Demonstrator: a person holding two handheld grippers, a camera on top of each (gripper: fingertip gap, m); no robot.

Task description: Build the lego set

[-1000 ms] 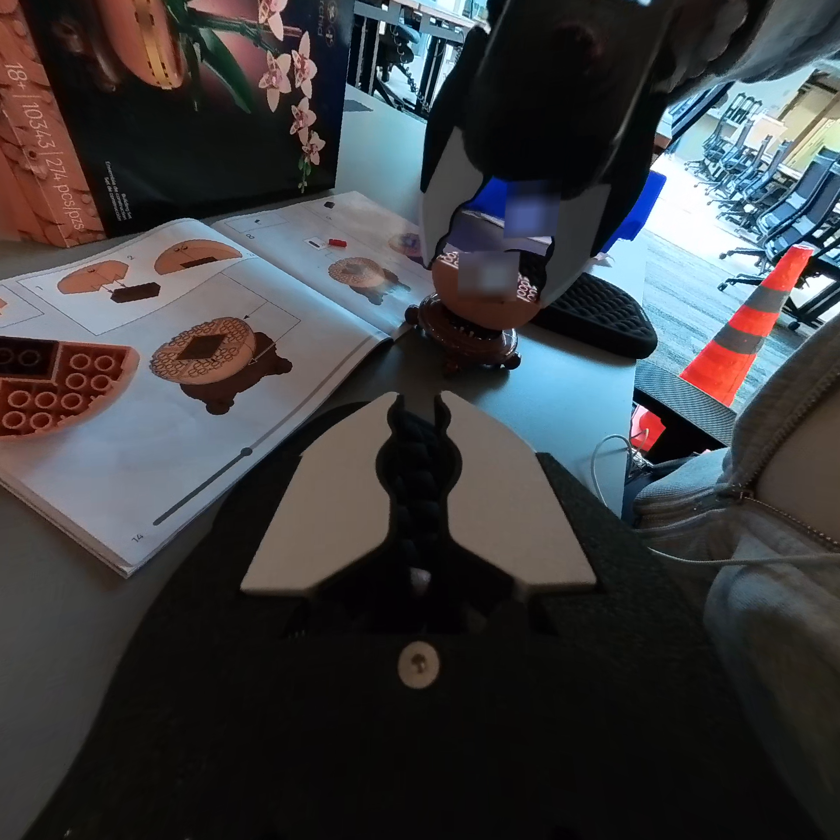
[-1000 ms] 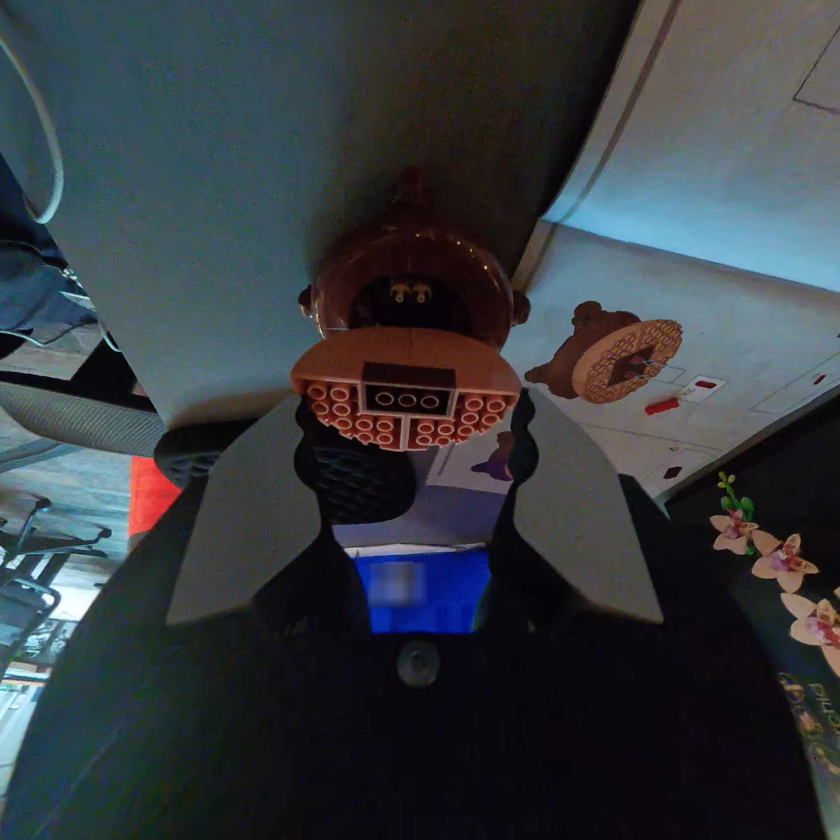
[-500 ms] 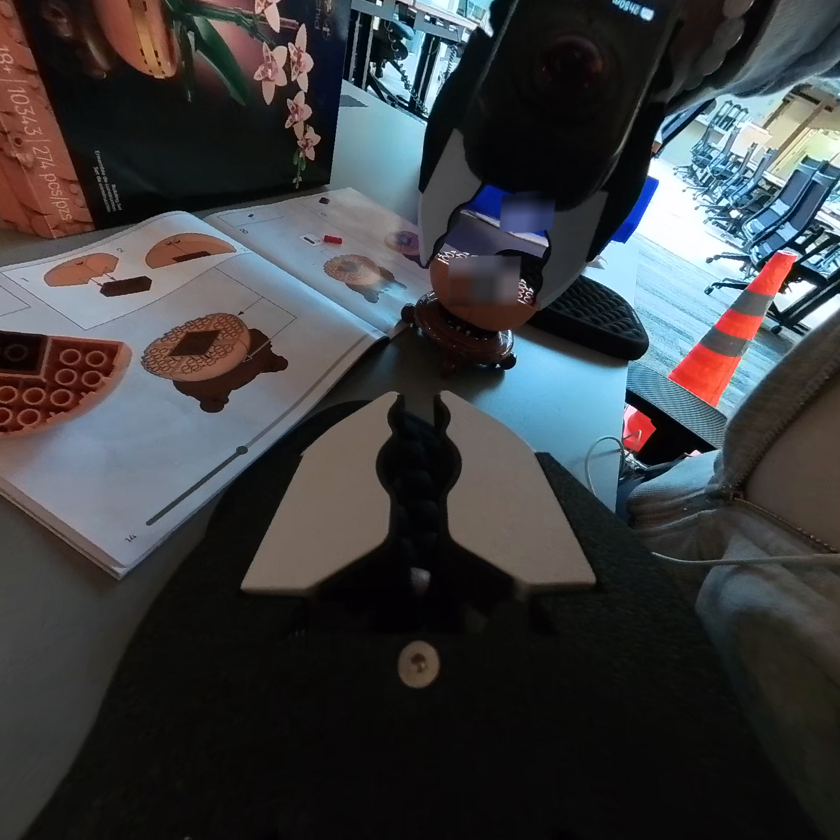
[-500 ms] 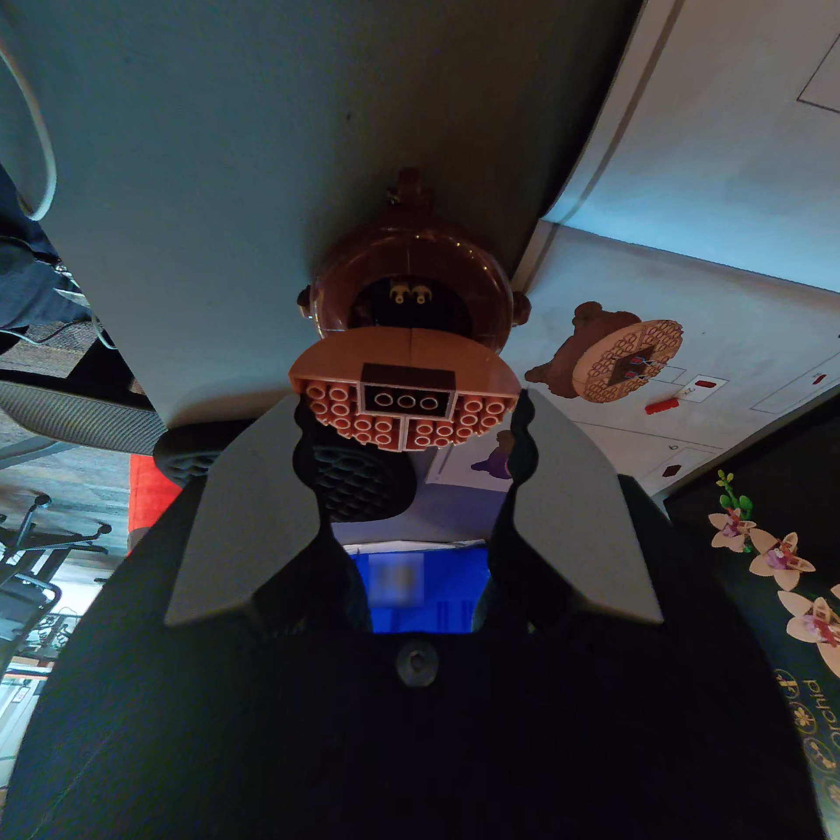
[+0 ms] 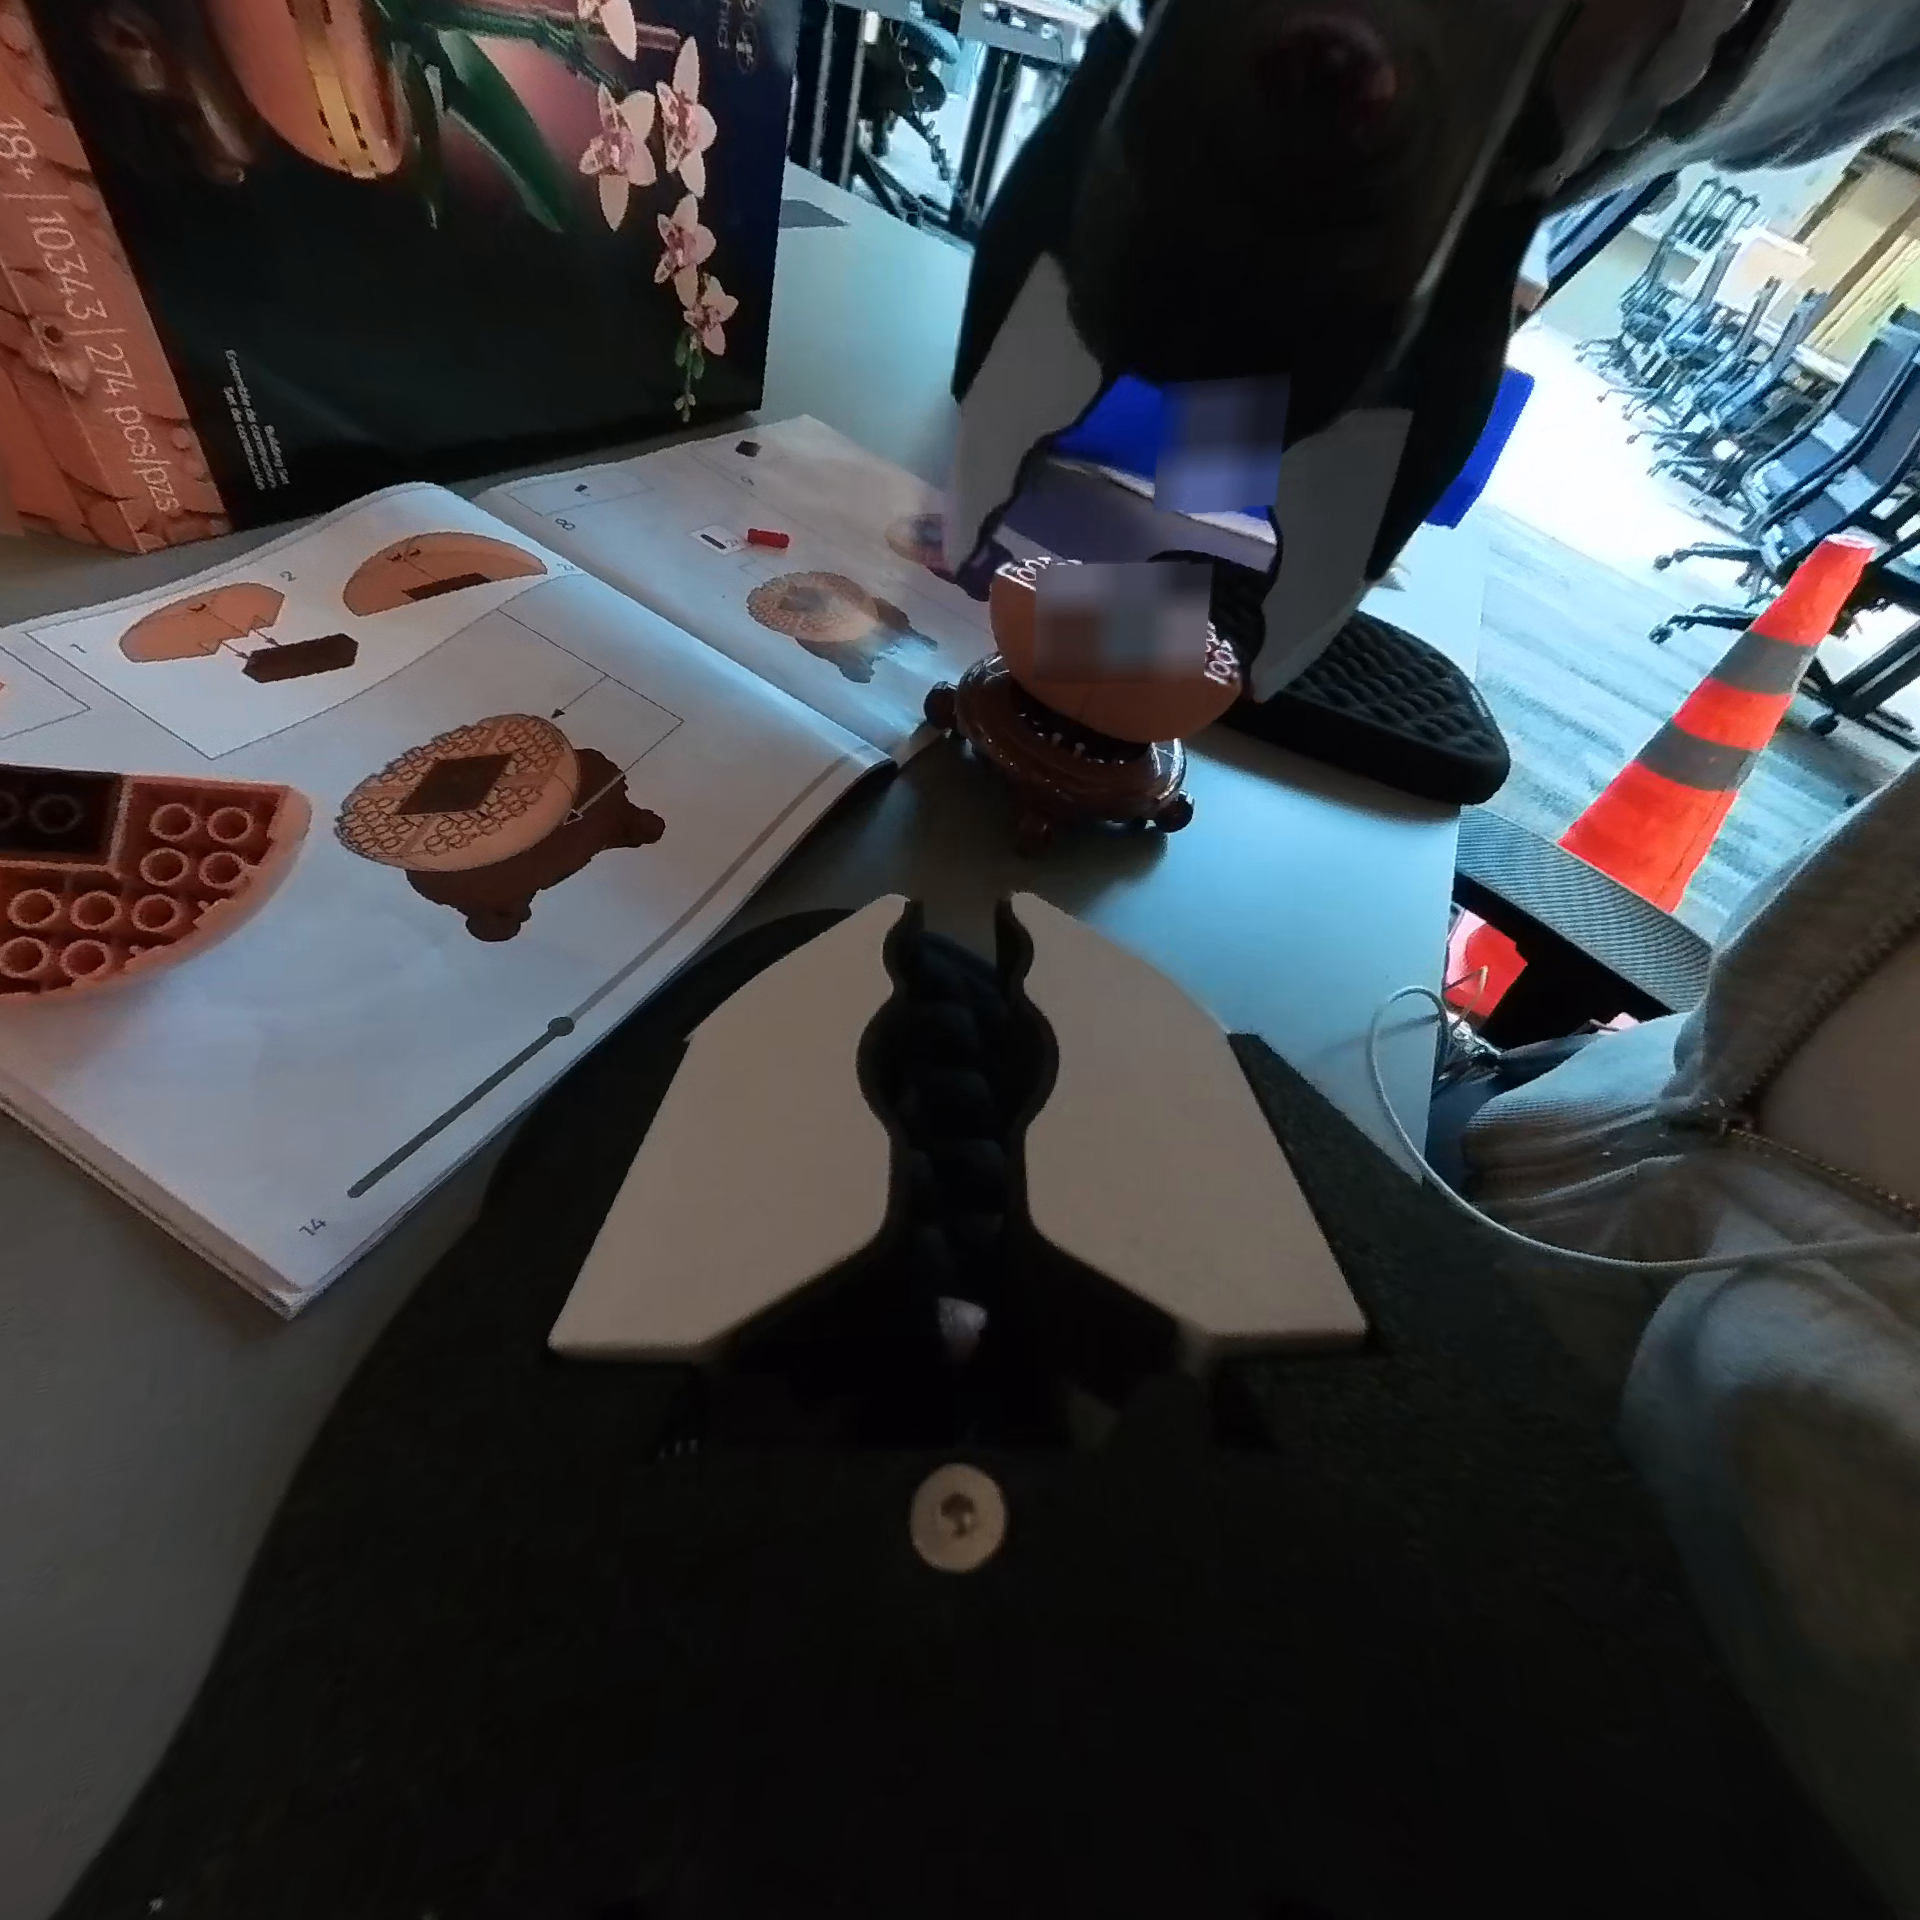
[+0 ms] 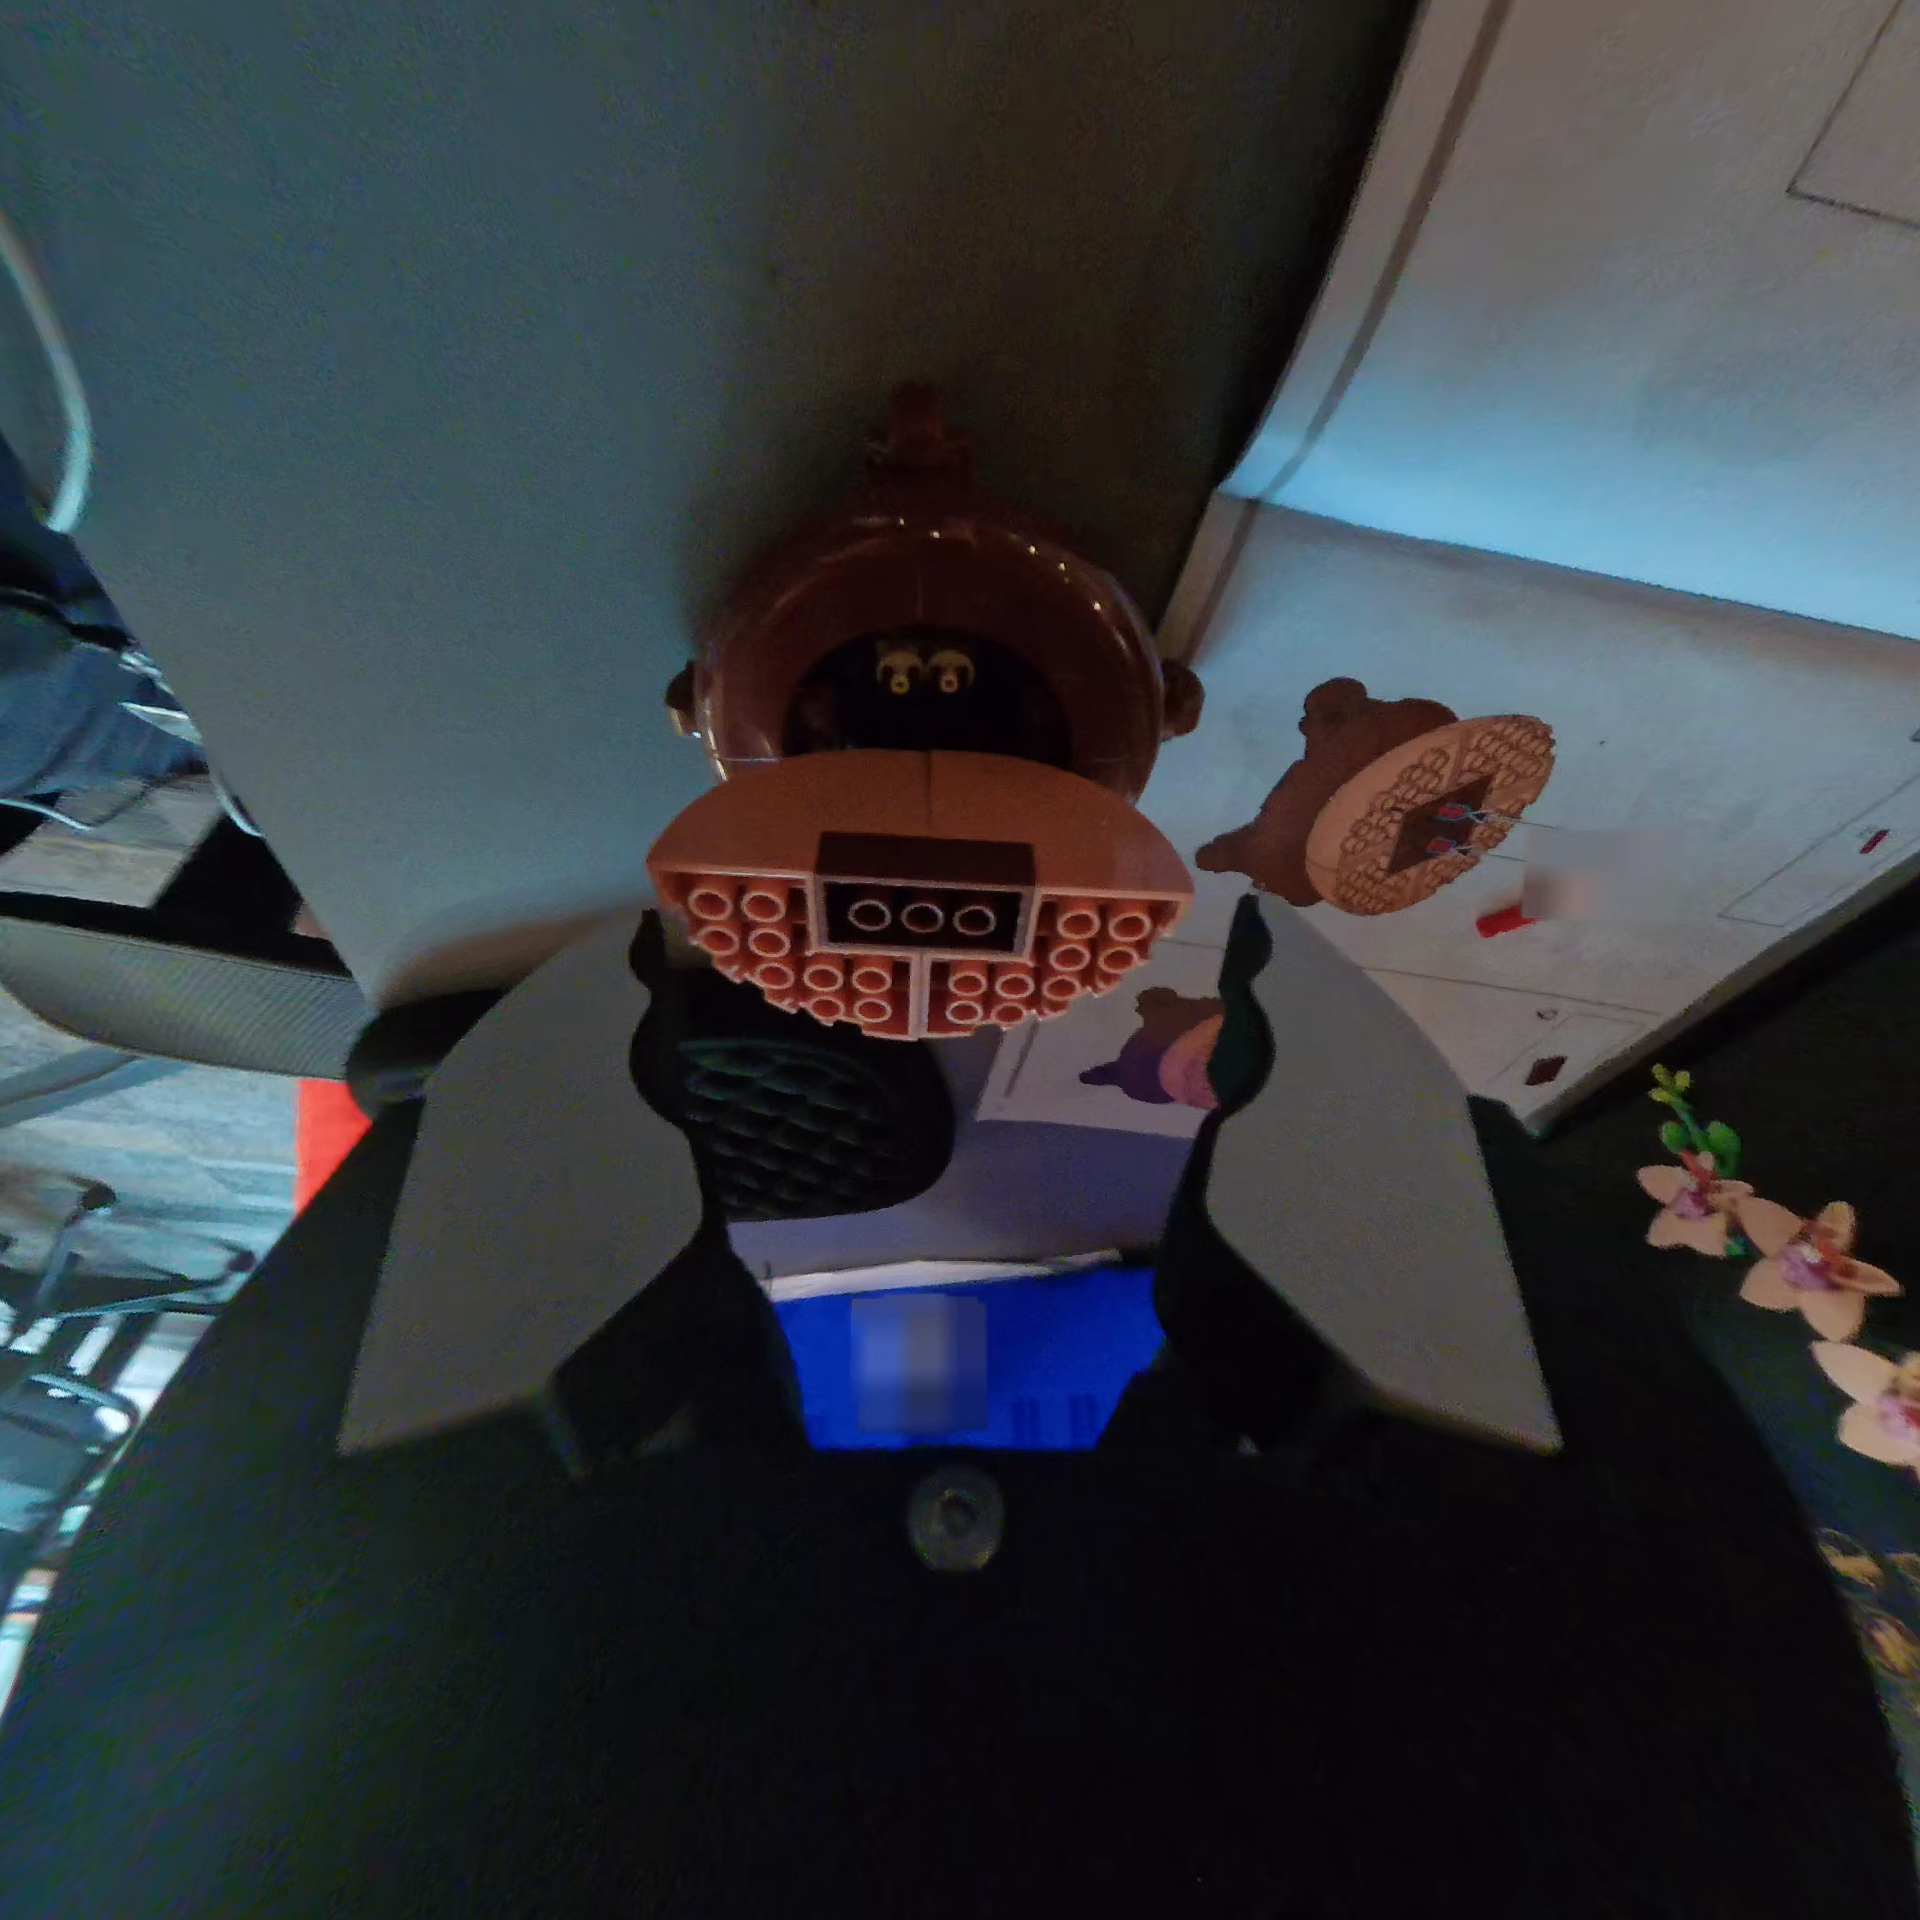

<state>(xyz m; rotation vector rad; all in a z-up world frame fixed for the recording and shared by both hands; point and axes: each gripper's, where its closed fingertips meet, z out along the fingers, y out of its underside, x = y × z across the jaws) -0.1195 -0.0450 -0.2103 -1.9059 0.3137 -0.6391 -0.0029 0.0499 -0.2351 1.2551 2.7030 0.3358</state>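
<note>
A round tan brick disc (image 6: 914, 821) with a dark brick in its middle lies tilted on a dark brown round base (image 6: 925, 582) on the grey table (image 5: 1299, 883). My right gripper (image 6: 940, 925) is open around the disc, with a clear gap on the right side. From the left wrist view it hangs over the disc (image 5: 1101, 696) and base (image 5: 1070, 769), fingers straddling the disc. My left gripper (image 5: 961, 914) is shut and empty, low over the table a short way in front of the base.
An open instruction booklet (image 5: 416, 831) lies left of the base, with a dark flower-printed box (image 5: 416, 260) behind it. A black mesh armrest (image 5: 1361, 707), an orange cone (image 5: 1704, 748) and a person's grey jacket (image 5: 1766, 1247) are on the right, past the table edge. My right fingertips sit around 15 cm from my left ones.
My right gripper's fingers have spread wider and come off the tan disc, which stays tilted on the brown base. My left gripper has stayed shut and almost still.
</note>
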